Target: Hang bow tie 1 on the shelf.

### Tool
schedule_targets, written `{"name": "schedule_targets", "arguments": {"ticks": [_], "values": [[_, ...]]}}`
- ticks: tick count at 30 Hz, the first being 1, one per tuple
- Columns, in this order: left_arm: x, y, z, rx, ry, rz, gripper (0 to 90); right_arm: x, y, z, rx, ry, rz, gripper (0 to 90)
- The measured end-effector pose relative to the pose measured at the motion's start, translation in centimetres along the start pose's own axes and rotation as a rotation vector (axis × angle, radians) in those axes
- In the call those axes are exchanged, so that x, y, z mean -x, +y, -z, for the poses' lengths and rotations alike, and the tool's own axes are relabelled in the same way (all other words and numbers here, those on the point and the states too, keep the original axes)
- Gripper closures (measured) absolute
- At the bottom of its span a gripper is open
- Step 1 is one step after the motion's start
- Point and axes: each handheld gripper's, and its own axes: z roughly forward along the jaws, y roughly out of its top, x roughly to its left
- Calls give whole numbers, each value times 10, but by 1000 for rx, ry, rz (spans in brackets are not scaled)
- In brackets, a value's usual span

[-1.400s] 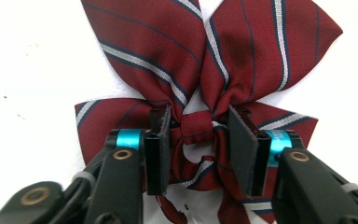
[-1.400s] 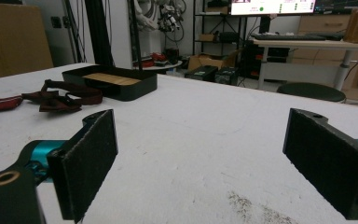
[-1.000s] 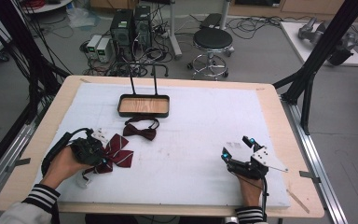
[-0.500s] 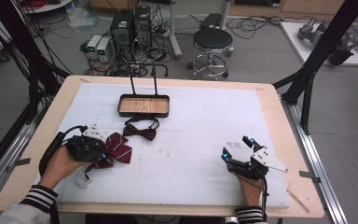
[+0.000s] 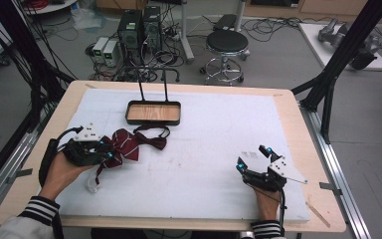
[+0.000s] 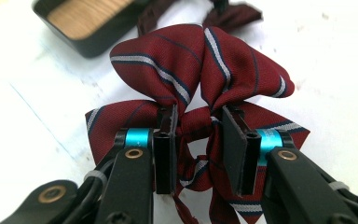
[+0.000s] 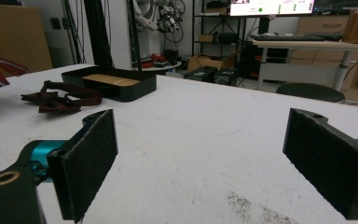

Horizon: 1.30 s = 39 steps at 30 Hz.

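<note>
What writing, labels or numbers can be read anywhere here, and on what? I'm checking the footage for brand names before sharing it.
No text can be read.
Wall-mounted monitor screen in the right gripper view: coloured bars and marks, too small and blurred to read.
Dark red striped fabric bow tie, black tray with wooden floor, white padded table cover: no lettering shows.

bare white mat mid-table, black tray and plain bow tie blocking far-left
</note>
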Motion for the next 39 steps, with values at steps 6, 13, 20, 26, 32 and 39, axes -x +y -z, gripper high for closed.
{"name": "schedule_targets", "arguments": {"ticks": [6,13,20,26,32,39], "values": [[-1,4,6,84,41,-26,675,0,0,0,0,0,1,92],[-6,12,9,147,36,15,675,0,0,0,0,-1,5,92],[-13,21,13,230,68,34,675,0,0,0,2,-1,12,92],[-17,26,14,297,109,56,675,-1,0,0,-4,0,9,92],[-28,33,16,359,131,104,675,-1,0,0,-3,0,10,92],[-41,42,15,428,141,143,675,0,0,0,0,-3,16,92]]}}
